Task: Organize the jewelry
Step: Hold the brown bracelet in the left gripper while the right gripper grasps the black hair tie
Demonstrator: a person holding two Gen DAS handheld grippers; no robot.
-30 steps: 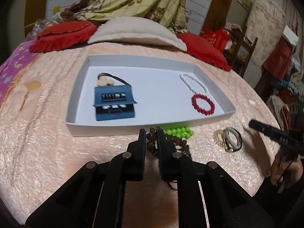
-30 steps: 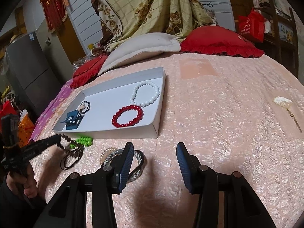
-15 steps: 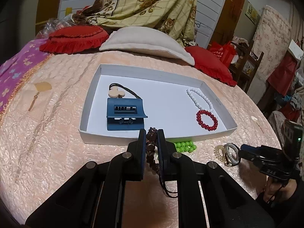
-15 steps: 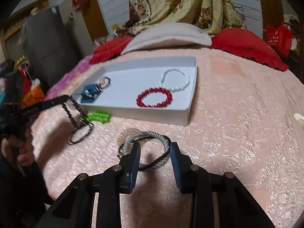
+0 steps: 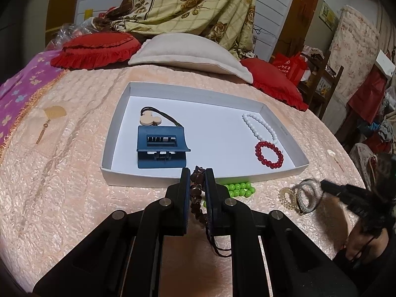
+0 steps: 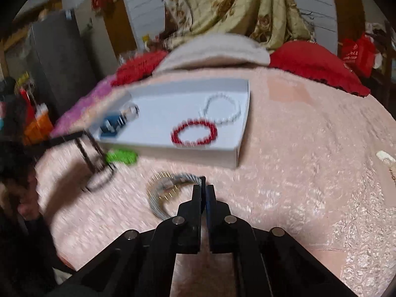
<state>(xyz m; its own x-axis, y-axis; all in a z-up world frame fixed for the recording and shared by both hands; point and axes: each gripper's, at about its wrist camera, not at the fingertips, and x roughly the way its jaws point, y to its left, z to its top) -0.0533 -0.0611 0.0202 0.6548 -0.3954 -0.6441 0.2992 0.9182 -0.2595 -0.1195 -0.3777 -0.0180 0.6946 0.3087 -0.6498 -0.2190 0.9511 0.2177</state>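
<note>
On a pink quilted bed (image 5: 61, 185), the left hand-held gripper (image 5: 198, 173) stays clamped on a brown bead strand (image 5: 195, 193), held just before the near wall of the white tray (image 5: 138, 180), close to the green bead bracelet (image 5: 238, 189). The right hand-held gripper (image 6: 203, 185), its jaws spread a second ago, has just been closing and now pinches the rim of the grey braided bangle (image 6: 160, 198) lying near the bed's front edge, beside the tray's near wall. Inside the tray lie a red bracelet (image 5: 269, 154), a white bracelet (image 5: 259, 127) and a blue clip (image 5: 160, 151).

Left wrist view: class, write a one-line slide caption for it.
Left claw shut on a brown bead string before a white tray holding red and white bracelets.
</note>
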